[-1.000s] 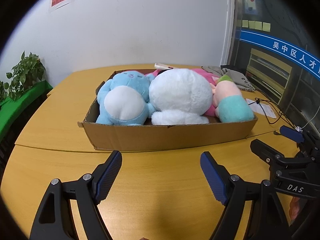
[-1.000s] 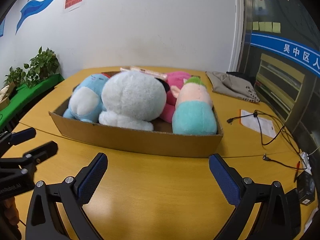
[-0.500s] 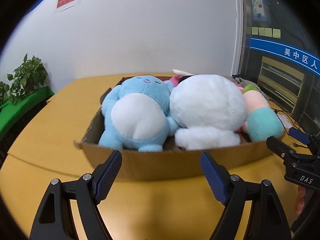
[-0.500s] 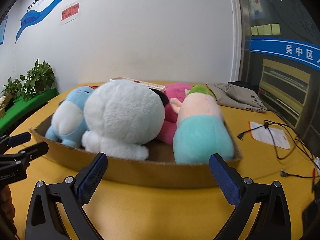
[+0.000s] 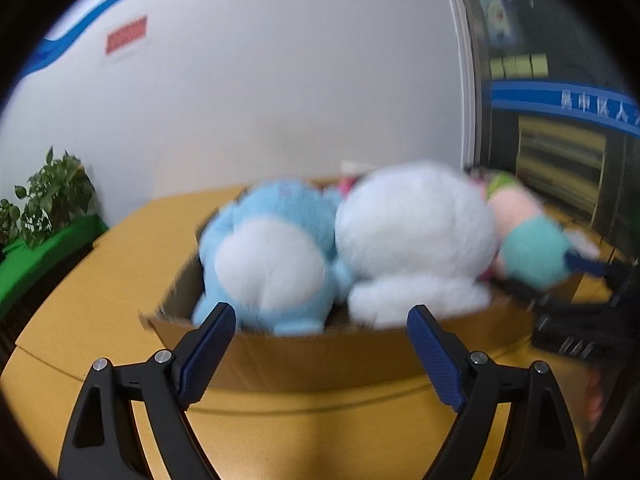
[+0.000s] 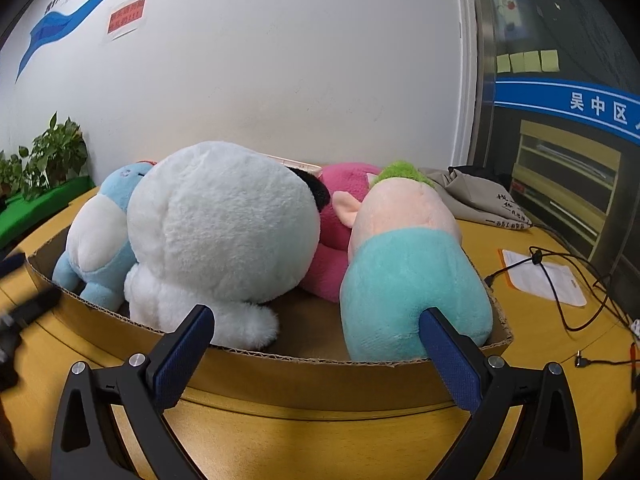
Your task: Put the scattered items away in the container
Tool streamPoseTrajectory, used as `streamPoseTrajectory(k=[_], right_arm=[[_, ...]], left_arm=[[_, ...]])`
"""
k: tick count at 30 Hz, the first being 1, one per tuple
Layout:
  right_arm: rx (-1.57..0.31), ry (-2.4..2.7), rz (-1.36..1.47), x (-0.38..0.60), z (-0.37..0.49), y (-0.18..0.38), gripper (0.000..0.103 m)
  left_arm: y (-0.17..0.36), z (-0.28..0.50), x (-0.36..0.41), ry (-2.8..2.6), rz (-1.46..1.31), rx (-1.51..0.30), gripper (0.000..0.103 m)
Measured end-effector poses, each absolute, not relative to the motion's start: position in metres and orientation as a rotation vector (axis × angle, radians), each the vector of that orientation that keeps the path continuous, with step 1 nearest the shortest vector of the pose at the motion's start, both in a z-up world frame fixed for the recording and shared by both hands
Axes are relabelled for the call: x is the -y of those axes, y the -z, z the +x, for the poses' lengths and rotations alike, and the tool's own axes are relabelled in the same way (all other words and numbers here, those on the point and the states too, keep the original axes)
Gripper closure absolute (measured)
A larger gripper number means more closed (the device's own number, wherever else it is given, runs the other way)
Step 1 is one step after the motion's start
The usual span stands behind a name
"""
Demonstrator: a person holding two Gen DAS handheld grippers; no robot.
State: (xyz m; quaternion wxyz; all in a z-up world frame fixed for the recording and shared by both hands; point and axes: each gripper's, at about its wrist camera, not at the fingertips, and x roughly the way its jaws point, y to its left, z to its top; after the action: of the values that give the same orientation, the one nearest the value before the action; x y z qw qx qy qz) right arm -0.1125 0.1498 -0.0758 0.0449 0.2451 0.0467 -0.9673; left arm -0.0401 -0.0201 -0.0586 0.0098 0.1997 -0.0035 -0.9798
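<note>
A cardboard box [image 5: 320, 360] [image 6: 320, 376] on the yellow table holds several plush toys. They are a blue one [image 5: 272, 256] [image 6: 96, 240], a big white one [image 5: 416, 232] [image 6: 224, 224], a pink one [image 6: 344, 208] and a teal-and-peach one with a green tuft [image 6: 408, 272]. My left gripper [image 5: 320, 312] hovers just before the box's near wall, its jaws opening with nothing pressed between them. My right gripper [image 6: 316, 314] is open at the same wall, in front of the white and teal toys. The left wrist view is blurred.
Potted plants [image 6: 52, 156] on a green ledge stand at the left. A grey cloth bag [image 6: 480, 196], a paper sheet [image 6: 544, 276] and black cables [image 6: 568, 288] lie on the table to the right of the box. A white wall is behind.
Both grippers have come closer to the box and lower, so the box and toys now fill the views. The left jaws stand a little wider. The toys have not moved.
</note>
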Motion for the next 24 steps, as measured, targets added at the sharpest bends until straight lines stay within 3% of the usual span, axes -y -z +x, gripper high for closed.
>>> streamPoseTrajectory(k=[8,24], right_arm=[[-0.099,2.935,0.760,-0.154,-0.114,0.077,0.000],[-0.089,2.929,0.752,-0.155,-0.110,0.077,0.000]], left_arm=[[0.074,-0.085,0.025,3.036,0.878,-0.057,0.016],[0.077,-0.070,0.014,3.008,0.829,-0.011,0.016]])
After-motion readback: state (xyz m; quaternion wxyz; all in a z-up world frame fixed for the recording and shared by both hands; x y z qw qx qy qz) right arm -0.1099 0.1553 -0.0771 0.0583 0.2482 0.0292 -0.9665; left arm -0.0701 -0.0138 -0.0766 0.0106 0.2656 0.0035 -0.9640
